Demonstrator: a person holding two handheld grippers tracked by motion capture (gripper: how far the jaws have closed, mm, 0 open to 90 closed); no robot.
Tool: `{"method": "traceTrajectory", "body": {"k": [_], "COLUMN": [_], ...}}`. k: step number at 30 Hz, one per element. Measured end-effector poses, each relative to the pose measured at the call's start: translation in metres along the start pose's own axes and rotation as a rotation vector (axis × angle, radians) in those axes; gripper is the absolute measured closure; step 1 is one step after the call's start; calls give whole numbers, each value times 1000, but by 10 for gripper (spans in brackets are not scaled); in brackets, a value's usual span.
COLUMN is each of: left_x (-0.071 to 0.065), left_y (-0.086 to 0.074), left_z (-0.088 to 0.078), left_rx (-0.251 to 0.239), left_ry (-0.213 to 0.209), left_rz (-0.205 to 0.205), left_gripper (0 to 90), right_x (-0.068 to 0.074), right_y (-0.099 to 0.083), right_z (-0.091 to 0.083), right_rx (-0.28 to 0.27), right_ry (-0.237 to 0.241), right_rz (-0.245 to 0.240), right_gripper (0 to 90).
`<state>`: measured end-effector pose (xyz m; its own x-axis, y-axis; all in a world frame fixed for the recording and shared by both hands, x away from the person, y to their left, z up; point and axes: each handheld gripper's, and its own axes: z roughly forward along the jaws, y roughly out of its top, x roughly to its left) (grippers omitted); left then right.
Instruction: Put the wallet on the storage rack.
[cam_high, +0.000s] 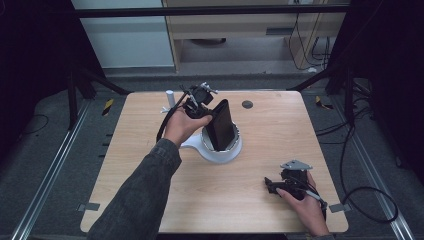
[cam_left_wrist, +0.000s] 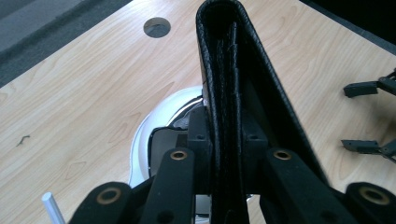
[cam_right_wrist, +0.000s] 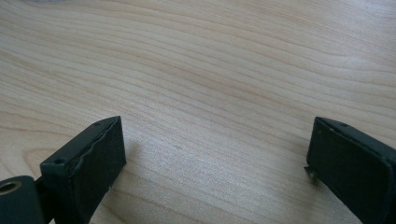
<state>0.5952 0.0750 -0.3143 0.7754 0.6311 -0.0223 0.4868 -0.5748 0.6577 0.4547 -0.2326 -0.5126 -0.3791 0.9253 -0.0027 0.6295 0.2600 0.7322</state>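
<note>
The left tool (cam_high: 206, 106) clamps a black wallet (cam_high: 221, 125) between its pads, holding it upright with its lower end inside a white holder (cam_high: 220, 152) near the tabletop's (cam_high: 260, 165) middle. The right tool (cam_high: 272, 186) rests at the near right of the tabletop, its jaws wide apart and holding nothing.
</note>
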Motion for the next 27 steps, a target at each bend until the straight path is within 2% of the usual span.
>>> {"method": "traceTrajectory", "body": {"k": [5,9,11,15,19,22,27], "left_x": [1,-1,-2,-4,-10,-15,-22], "left_y": [0,0,0,-1,-3,-6,-10], "left_z": [-2,-9,-15,-30,-44,-53,-65], "left_rx": [-22,-55,-82,-120,-166,-206,-243], "left_ry": [37,73,86,113,155,157,156], "left_rz": [-7,9,3,17,53,62,82], "left_gripper": [688,657,622,581,499,462,409], "right_x": [0,0,0,0,1,0,1], "right_y": [0,0,0,0,0,0,0], "right_z": [0,0,0,0,0,0,0], "right_rx": [0,1,0,1,2,1,3], "right_ry": [0,-1,-1,0,-2,-2,-1], "right_rz": [0,2,1,1,3,-1,3], "right_gripper": [45,45,45,43,39,38,37]}}
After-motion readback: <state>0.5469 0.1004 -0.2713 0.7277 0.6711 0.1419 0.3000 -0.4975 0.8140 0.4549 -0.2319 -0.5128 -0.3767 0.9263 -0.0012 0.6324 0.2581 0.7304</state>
